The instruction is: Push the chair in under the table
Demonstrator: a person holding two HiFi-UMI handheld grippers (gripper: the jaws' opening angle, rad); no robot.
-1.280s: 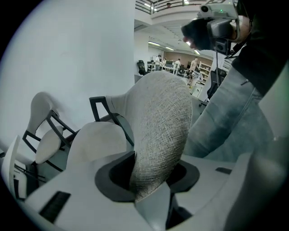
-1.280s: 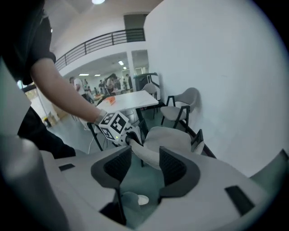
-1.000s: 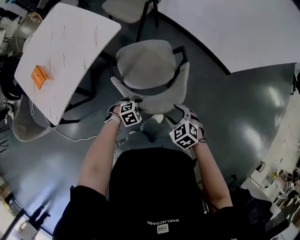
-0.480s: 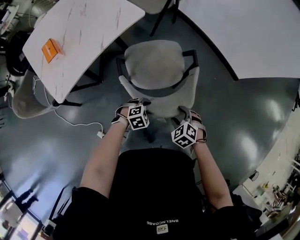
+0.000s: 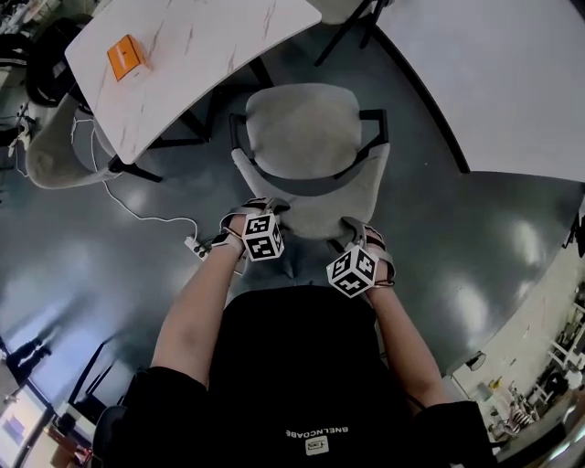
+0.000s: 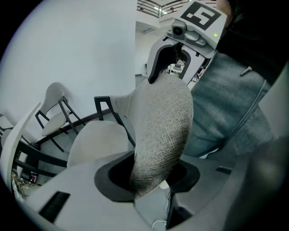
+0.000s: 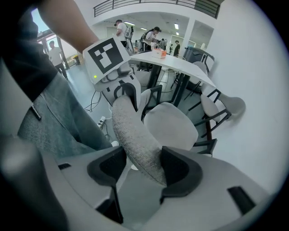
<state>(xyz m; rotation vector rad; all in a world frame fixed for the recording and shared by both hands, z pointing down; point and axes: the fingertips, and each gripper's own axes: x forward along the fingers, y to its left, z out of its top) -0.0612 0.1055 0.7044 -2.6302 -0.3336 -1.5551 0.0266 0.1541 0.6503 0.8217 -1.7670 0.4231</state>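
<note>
While left hand-held gripper and right hand-held gripper clamp the grey fabric chair backrest, I push; next: steer under white marbled table, eleven o'clock.

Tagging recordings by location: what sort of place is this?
Probably an open office or workshop hall: a white table, a grey upholstered chair, and a balcony railing overhead.

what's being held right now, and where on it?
The chair, by the top edge of its backrest: left gripper clamps the left end, right gripper the right end.
</note>
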